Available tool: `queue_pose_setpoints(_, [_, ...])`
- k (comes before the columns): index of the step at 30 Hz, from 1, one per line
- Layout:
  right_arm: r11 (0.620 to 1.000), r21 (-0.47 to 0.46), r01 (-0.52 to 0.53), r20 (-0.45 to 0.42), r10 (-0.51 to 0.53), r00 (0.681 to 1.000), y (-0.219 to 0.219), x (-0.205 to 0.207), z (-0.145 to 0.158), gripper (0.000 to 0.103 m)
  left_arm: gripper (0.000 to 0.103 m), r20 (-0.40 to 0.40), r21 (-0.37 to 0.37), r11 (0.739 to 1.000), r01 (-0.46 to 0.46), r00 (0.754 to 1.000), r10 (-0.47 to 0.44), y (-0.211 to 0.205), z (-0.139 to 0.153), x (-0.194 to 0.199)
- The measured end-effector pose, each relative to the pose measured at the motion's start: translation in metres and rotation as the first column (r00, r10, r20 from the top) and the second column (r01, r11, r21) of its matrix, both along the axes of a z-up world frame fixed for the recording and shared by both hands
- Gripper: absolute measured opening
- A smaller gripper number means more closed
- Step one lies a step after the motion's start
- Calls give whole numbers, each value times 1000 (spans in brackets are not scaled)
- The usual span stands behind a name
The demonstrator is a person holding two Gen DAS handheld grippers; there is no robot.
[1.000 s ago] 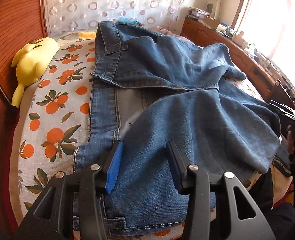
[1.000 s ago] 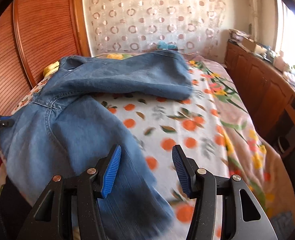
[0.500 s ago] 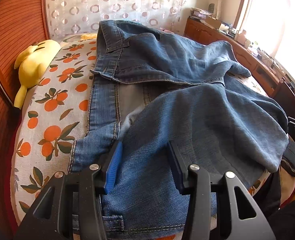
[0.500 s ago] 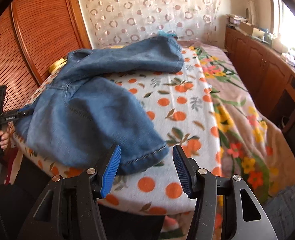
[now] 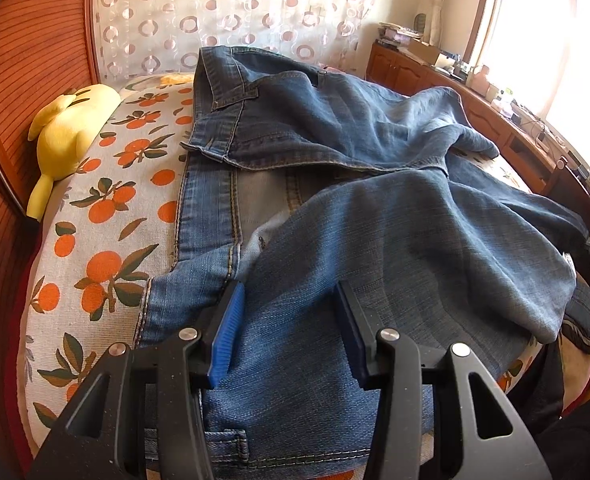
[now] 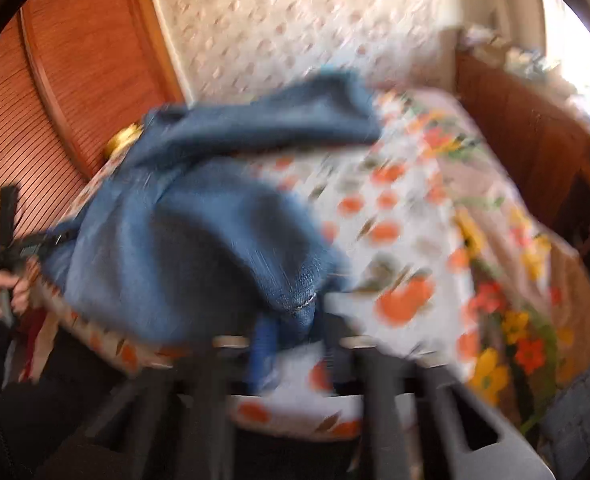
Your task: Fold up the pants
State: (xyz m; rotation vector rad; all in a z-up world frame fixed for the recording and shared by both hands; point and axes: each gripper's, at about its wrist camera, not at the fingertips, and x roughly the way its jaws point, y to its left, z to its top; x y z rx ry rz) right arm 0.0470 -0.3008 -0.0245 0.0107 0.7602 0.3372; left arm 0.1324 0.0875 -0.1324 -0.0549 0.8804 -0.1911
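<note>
Blue jeans (image 5: 375, 216) lie crumpled on a bed (image 5: 107, 216) with an orange-print sheet, waistband toward the far end and one leg folded across the front. My left gripper (image 5: 287, 332) is open, its blue pads just above the denim near the bed's near edge, holding nothing. In the blurred right wrist view the jeans (image 6: 199, 232) lie on the left part of the bed (image 6: 407, 216). My right gripper (image 6: 295, 328) has its blue fingers (image 6: 264, 344) closed on the hem of the near leg at the bed's edge.
A yellow plush toy (image 5: 65, 136) lies at the bed's left edge by the wooden wardrobe (image 5: 27, 64). A cluttered wooden sideboard (image 5: 495, 120) runs along the right under the window. The other handheld gripper (image 6: 5, 232) shows at far left.
My right gripper has gone from open to closed on the leg hem and is moving fast, blurring its view. My left gripper has stayed open, shifting slightly closer over the denim.
</note>
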Motion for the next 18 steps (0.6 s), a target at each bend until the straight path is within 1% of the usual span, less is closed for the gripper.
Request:
queue_pose_setpoints(3, [999,-1,41,88,-40,995,-11,3,27,5,47,0,-4,1000,-1,1000,1,0,0,0])
queue_pose_setpoints(5, [999,-5,43,135,-42,990,-16,5,50,5,47,-3,-5,1000,-1,1000,1,-1,0,0])
queue_pose_setpoints(9, [1000,-14,28,202,-24,979,-18,-2,94,5,47,-4,-19,1000,14,1000,-14,-1,2,-1])
queue_pose_setpoints(11, [1000,-1,18,216,-18,976,-21,-5,107,5,47,-4,-27,1000,12,1000,-13,1,3,-3])
queue_pose_setpoints(12, [1000,-5,23,209,-21,978,-21,-5,108,5,47,-3,-31,999,9,1000,-9,2,4,-4])
queue_pose_setpoints(14, [994,-80,71,169,-57,984,-21,7,97,5,47,-2,-37,999,12,1000,-12,3,6,-5])
queue_pose_setpoints(15, [988,-111,107,144,-91,985,-23,13,87,8,47,-3,-38,999,18,1000,-18,3,6,-6])
queue_pose_setpoints(16, [985,-117,129,105,-117,988,-24,21,76,14,47,-5,-30,999,22,1000,-22,3,6,-6])
queue_pose_setpoints(17, [982,-116,148,75,-139,987,-26,28,67,15,47,-7,-24,999,23,1000,-23,3,6,-6])
queue_pose_setpoints(18, [979,-123,160,69,-153,986,-26,31,61,16,47,-7,-23,999,23,1000,-23,3,6,-5])
